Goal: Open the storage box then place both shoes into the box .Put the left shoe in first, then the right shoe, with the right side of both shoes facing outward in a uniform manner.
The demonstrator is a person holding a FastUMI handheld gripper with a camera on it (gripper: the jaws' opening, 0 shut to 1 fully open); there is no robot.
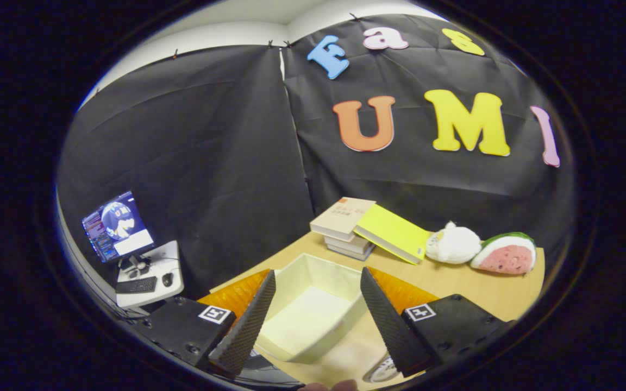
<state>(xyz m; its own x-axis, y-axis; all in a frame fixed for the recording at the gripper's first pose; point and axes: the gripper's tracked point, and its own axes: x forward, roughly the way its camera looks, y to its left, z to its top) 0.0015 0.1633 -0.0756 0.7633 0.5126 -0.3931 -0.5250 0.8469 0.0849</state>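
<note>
The gripper (318, 315) is spread wide with nothing held; its two fingers stand apart, one on each side of the box (313, 309). The box sits on the table (454, 282) just ahead of and between the fingers, open at the top, its pale inside bare as far as can be seen. Its near corners are hidden behind the fingers, and orange flaps (237, 293) show at 9 and 3 o'clock of it, partly covered by the gripper body.

At 6 o'clock of the box, by the right finger's base, a small rounded pale thing (381, 372) peeks out, mostly cut off; it may be part of a shoe, but I cannot tell. A fingertip (329, 386) shows beside it.

Beyond the box at 12 to 1 o'clock lies a stack of books (345, 228) with a yellow book (392, 232) leaning on it. At 2 o'clock rest a white plush (453, 244) and a watermelon plush (506, 254), touching. Well off at 9 o'clock, a monitor (117, 225), keyboard (136, 284) and mouse (167, 279) sit on a small desk (174, 255).
</note>
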